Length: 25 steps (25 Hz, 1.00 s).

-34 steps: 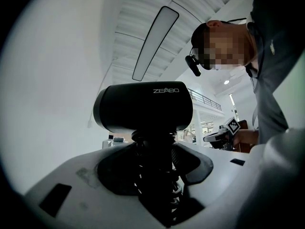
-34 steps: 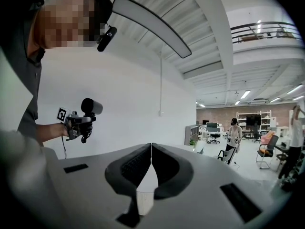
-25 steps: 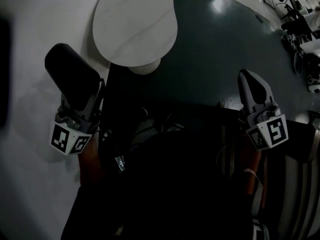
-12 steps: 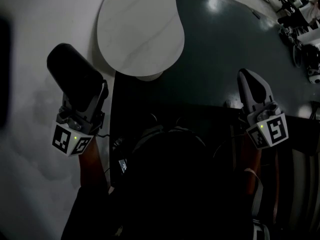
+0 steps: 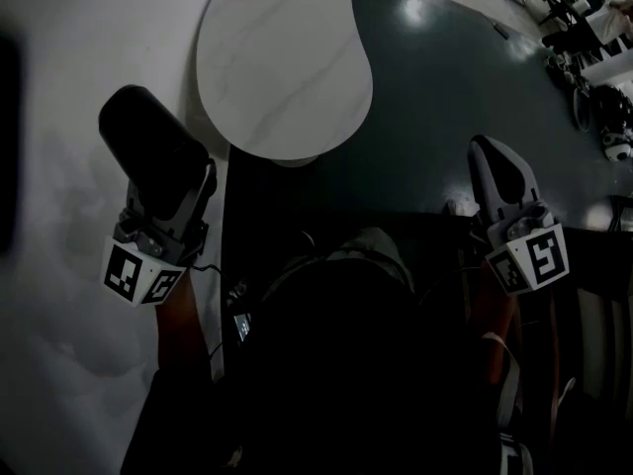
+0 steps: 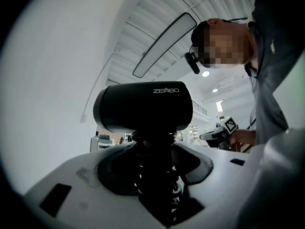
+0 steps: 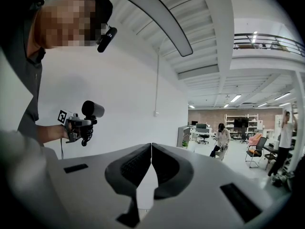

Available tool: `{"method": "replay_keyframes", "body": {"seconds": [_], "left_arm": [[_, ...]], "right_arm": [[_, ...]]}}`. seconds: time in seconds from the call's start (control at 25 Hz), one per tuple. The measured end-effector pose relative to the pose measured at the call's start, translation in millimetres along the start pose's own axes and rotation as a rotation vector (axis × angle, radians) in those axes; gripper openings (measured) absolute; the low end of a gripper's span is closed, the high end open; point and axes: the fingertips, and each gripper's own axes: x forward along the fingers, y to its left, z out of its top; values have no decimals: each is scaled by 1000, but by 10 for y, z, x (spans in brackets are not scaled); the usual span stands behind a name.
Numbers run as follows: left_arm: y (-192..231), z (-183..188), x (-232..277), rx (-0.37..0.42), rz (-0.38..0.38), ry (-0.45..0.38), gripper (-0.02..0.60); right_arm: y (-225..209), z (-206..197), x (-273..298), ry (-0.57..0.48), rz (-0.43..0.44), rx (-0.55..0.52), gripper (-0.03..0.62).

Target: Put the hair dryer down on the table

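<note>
Hair dryer point(image 5: 150, 151) hangs over floor point(image 5: 59, 315) beside edge of white table point(image 5: 287, 67).

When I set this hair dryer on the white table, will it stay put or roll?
Probably top-heavy: the hair dryer carries a wide barrel above the thin handle clamped in the left gripper, so upright it would likely tip. The barrel looks rounded and smooth, so it may roll on the table.

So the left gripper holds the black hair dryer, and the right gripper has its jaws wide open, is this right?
Not fully. The left gripper does hold the black hair dryer, but the right gripper has its jaws closed together, empty; the right gripper view shows this.
</note>
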Motion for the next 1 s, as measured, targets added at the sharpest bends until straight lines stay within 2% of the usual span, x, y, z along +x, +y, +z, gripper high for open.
{"method": "replay_keyframes", "body": {"seconds": [0.24,0.4,1.0], "left_arm": [[21,-67,110,-9,20,12,206],[-48,-110,443,-10,40,20,206],[-308,-201,1266,18,119,38,206]], "right_arm": [[-165,-9,37,0,3,6,8],[-550,-21,140,1,29,2,8],[-1527,-95,349,-2,120,7,8]]}}
